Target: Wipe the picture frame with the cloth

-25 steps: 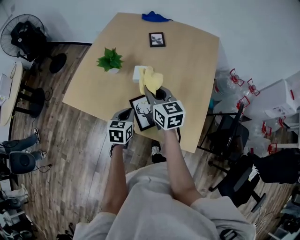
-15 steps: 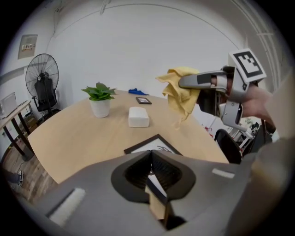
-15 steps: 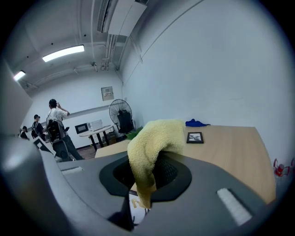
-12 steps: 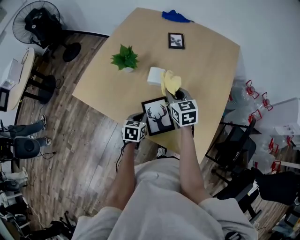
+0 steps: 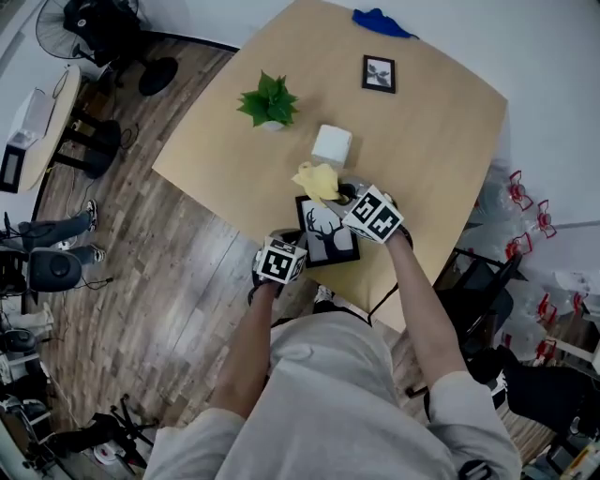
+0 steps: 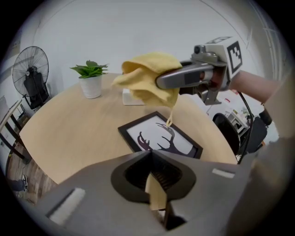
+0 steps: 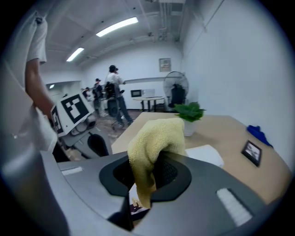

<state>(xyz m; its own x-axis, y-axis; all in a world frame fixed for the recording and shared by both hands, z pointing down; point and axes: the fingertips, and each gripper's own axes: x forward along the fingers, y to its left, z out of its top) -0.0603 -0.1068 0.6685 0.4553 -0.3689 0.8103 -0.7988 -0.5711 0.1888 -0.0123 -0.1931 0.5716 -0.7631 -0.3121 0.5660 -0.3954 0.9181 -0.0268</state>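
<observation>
A black picture frame (image 5: 328,234) with a deer print lies flat near the table's front edge, also seen in the left gripper view (image 6: 162,136). My right gripper (image 5: 342,192) is shut on a yellow cloth (image 5: 317,178). The cloth (image 6: 146,79) hangs bunched just above the frame's far end, one corner dangling to the glass. It fills the jaws in the right gripper view (image 7: 154,138). My left gripper (image 5: 298,244) sits at the frame's near left corner, jaws together (image 6: 154,162); that corner is hidden behind them.
Further back on the tan table (image 5: 431,159) are a white box (image 5: 332,143), a potted plant (image 5: 269,101), a small black frame (image 5: 379,73) and a blue cloth (image 5: 384,21). A fan (image 6: 31,76) stands left of the table; chairs and clutter stand at the right.
The head camera has swung, so the table sits higher and further right in view. The right gripper and cloth have dropped closer to the frame's far end. The left gripper stays at the near corner.
</observation>
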